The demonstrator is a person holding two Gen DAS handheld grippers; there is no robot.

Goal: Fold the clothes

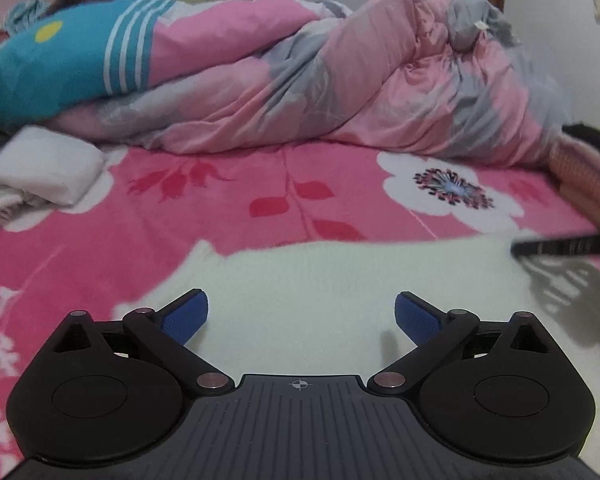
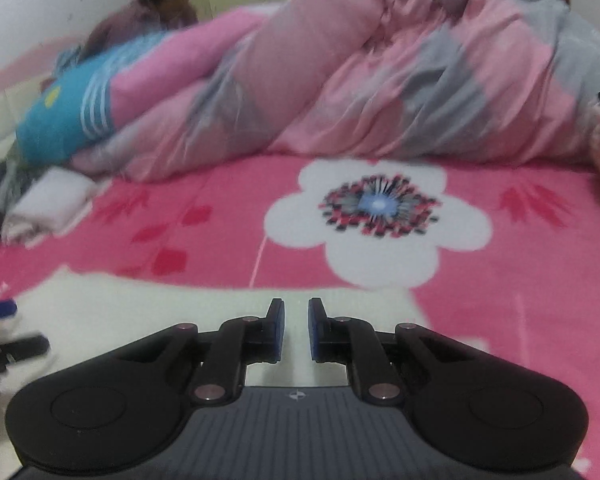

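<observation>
A white garment (image 1: 320,272) lies flat on the pink flowered blanket (image 1: 228,216) right in front of both grippers. My left gripper (image 1: 301,298) hovers low over it, open wide, with nothing between its blue pads. The right gripper shows in that view as a dark bar (image 1: 560,246) at the far right edge. In the right wrist view my right gripper (image 2: 296,306) sits over the same white garment (image 2: 140,308). Its fingers stand only a narrow slit apart and hold nothing. Both views are blurred.
A bunched pink and grey quilt (image 1: 340,80) with a teal pillow (image 1: 52,68) fills the back of the bed. A folded white pile (image 1: 48,168) lies at the left. A pink knitted item (image 1: 580,184) sits at the right. A person (image 2: 160,4) is behind the quilt.
</observation>
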